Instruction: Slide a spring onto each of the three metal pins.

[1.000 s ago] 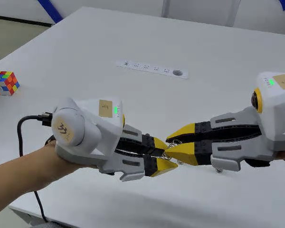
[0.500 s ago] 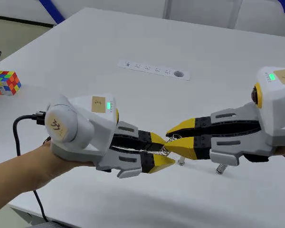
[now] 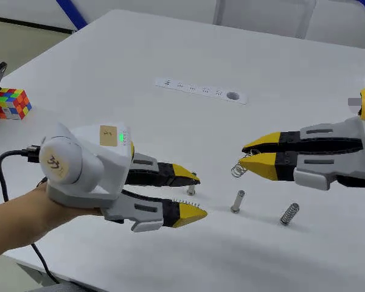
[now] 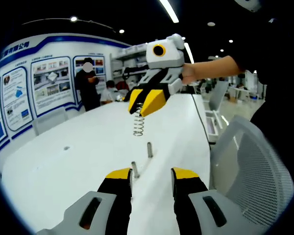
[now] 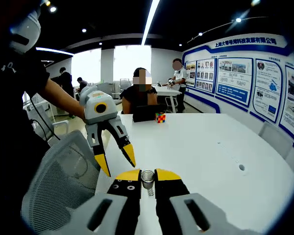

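Head view: the left gripper (image 3: 194, 196) is wide open and holds nothing. The right gripper (image 3: 250, 156) is pinched on one end of a spring (image 3: 238, 170), up in the air. Two bare pins stand on the table (image 3: 109, 73): a left pin (image 3: 191, 190) between the left gripper's tips, and a middle pin (image 3: 236, 201). Near them a second spring (image 3: 289, 213) stands tilted. It may sit on the third pin; I cannot tell.

Left gripper view: its jaws stand far apart and empty. The spring hangs above the two bare pins.

Right gripper view: its jaws squeeze the spring between their tips.

I think a spring is being carried to a bare pin. Next, its open end must line up over a pin top, then go straight down.
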`<state>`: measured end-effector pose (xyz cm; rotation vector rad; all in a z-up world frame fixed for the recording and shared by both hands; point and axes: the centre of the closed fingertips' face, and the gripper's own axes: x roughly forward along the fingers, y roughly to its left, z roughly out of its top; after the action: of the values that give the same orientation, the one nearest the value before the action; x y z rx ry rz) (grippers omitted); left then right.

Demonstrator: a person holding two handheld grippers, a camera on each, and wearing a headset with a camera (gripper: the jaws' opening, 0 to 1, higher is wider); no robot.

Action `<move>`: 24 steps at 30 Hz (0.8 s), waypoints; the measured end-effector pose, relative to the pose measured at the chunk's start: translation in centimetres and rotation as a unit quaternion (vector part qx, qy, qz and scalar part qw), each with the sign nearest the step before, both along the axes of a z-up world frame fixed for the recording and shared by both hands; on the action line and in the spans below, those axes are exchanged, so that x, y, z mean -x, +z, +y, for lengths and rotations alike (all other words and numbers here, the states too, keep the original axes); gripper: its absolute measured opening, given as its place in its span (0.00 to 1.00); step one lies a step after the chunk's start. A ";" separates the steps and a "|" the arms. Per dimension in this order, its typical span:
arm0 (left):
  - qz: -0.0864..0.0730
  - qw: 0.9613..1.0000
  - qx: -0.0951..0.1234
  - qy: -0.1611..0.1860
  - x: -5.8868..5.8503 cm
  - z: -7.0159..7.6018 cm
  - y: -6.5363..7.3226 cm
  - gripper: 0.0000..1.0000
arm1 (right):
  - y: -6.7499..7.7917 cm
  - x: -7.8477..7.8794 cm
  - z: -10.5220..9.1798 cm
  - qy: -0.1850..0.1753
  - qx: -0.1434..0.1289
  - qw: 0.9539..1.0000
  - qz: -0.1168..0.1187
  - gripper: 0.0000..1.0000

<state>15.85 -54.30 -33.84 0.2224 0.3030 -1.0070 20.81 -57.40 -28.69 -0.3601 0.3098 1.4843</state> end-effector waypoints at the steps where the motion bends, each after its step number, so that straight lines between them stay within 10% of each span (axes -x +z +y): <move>1: 0.002 1.000 0.003 0.003 0.0 0.2 0.1 0.35 | -0.3 -0.7 -0.3 -0.013 0.003 1.000 0.002 0.11; 24: 0.016 0.998 0.006 0.055 -0.9 3.3 -0.6 0.59 | -8.3 -4.7 -0.9 -0.076 0.082 0.993 0.029 0.11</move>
<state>16.75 -51.04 -34.44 0.1773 0.3362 -0.9037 25.54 -58.29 -36.99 -0.4152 0.4965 1.3246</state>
